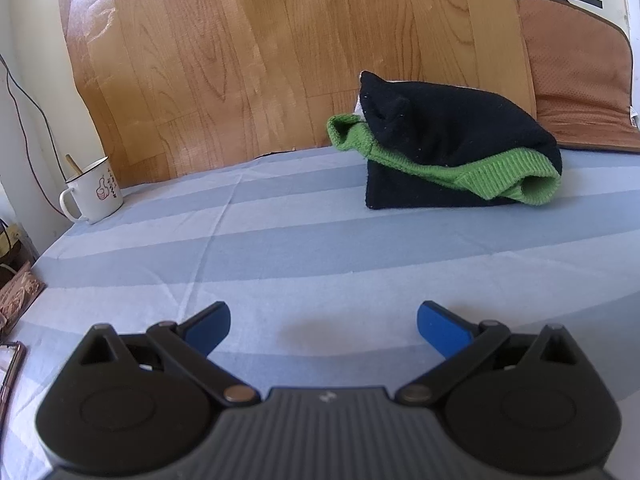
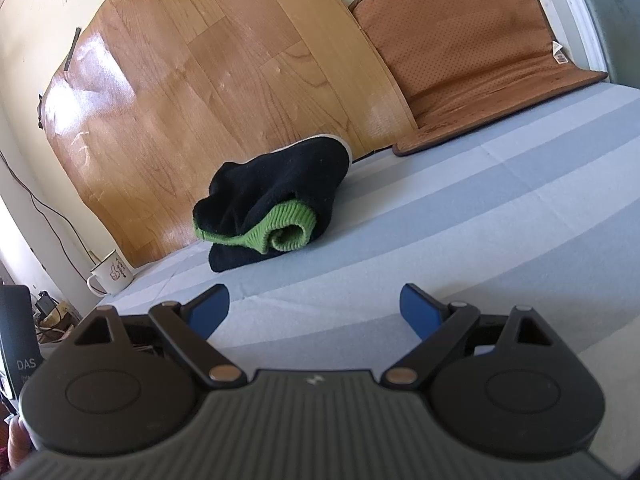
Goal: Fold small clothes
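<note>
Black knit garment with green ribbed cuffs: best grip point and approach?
Judging by its pose, pinch the green ribbed cuff that juts out rolled from the near face of the folded black knit garment. Come in low from the front with the open right tool; the cuff faces it.

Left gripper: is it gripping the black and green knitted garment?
No, the left gripper is open over bare striped sheet, apart from the black and green knitted garment.

My table (image 1: 280,248) has a blue striped cloth on it; sitting on that are the folded black-and-green sweater (image 1: 452,152), a white mug (image 1: 94,190) and a brown mat (image 2: 500,120).
</note>
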`<state>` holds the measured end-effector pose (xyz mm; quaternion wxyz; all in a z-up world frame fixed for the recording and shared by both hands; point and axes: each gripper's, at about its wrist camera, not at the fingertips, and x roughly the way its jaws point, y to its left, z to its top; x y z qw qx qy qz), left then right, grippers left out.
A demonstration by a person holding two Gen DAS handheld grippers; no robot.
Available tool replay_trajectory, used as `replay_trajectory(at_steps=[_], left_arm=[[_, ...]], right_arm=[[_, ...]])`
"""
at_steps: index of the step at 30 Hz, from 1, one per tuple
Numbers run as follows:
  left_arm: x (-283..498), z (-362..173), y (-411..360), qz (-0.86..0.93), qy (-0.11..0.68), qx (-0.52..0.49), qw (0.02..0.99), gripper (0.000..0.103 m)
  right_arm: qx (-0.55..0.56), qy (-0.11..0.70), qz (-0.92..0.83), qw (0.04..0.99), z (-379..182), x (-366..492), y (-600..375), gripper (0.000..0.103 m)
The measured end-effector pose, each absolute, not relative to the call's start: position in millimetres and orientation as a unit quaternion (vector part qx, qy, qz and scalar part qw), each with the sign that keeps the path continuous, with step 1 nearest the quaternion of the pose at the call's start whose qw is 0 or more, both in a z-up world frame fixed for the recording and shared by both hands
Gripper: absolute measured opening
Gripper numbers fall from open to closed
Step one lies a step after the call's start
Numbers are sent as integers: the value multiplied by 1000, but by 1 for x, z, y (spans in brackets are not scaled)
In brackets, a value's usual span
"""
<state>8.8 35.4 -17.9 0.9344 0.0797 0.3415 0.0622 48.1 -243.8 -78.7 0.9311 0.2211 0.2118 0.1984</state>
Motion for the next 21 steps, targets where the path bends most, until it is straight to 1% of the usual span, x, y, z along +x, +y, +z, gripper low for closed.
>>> replay_trajectory(at_steps=[21], left_arm=[[8,-18,35,65,339,82,935,103]], right_arm=[[224,209,198,931,-77,47,-246,94]])
